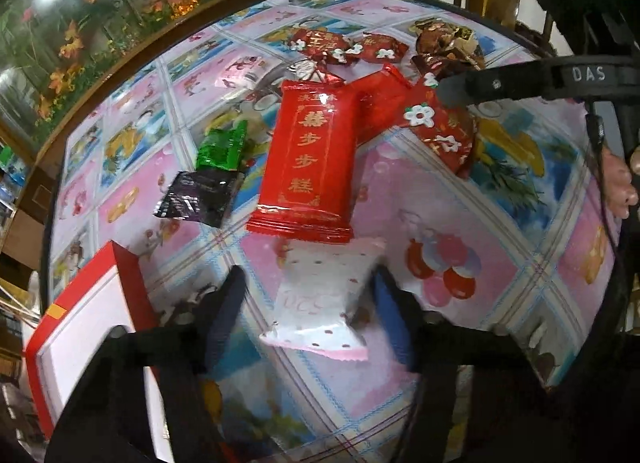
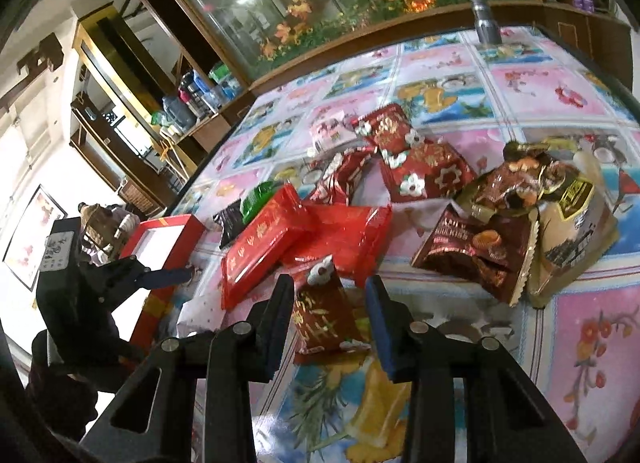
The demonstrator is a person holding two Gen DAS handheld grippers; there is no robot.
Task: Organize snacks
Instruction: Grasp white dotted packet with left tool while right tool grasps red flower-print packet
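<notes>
Because the snacks lie in a loose heap across the middle of the patterned tablecloth (image 1: 460, 223), we work them one packet at a time, each gripper taking its own.

Low in the left wrist view, the left gripper (image 1: 308, 295) straddles a white dotted packet (image 1: 320, 299). Its right finger seems to touch the packet's edge, while its left finger stands off to the side, so we judge the jaws partly open around the packet and not yet pressing it. The packet lies just below the long red packet (image 1: 308, 159), close enough to the red box (image 1: 92, 327) at lower left that we take the box as its likely home.

At bottom centre of the right wrist view, the right gripper (image 2: 330, 303) has a dark red flowered packet (image 2: 326, 315) between its fingers. The jaws are narrow and both pads look pressed to its sides, so we read this as a grip. The packet is tilted, its near end low.

Green (image 1: 222, 151) and black (image 1: 196, 199) packets wait at centre left of the left wrist view, brown ones (image 2: 472, 255) at the right of the right wrist view.
</notes>
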